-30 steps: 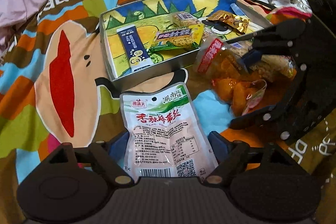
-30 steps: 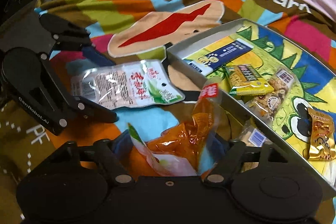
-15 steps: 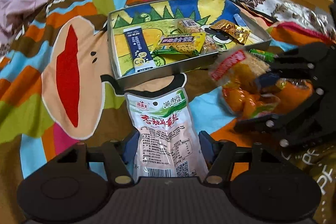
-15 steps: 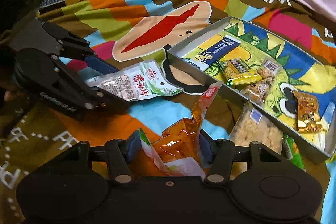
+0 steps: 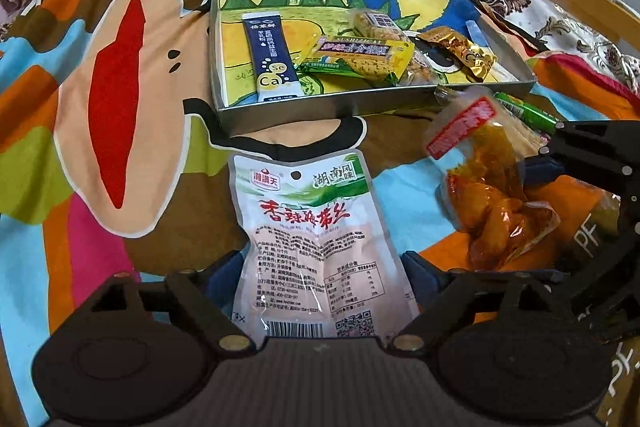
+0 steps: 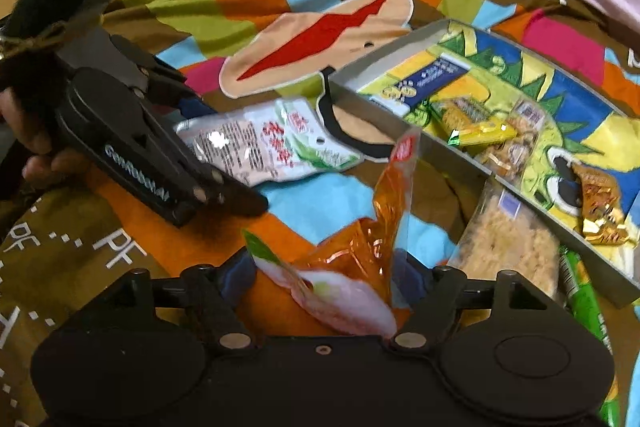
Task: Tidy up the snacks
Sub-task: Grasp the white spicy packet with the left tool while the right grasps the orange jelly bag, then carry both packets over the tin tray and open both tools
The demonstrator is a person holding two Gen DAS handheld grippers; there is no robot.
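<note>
Left gripper (image 5: pixel 320 267) is clamped on the white pouch (image 5: pixel 316 243), lower centre. Right gripper (image 6: pixel 320 279) is clamped on the orange packet (image 6: pixel 360 247). Upper centre, the tin (image 5: pixel 320 109) holds four snacks; the crisp bag (image 6: pixel 508 243) and green stick (image 6: pixel 580 291) remain outside.

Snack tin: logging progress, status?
Left gripper shut on white seaweed pouch. Right gripper shut on orange packet. Tin unobstructed.

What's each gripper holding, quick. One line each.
Left gripper: closed on the white seaweed pouch.
Right gripper: closed on the orange snack bag.
</note>
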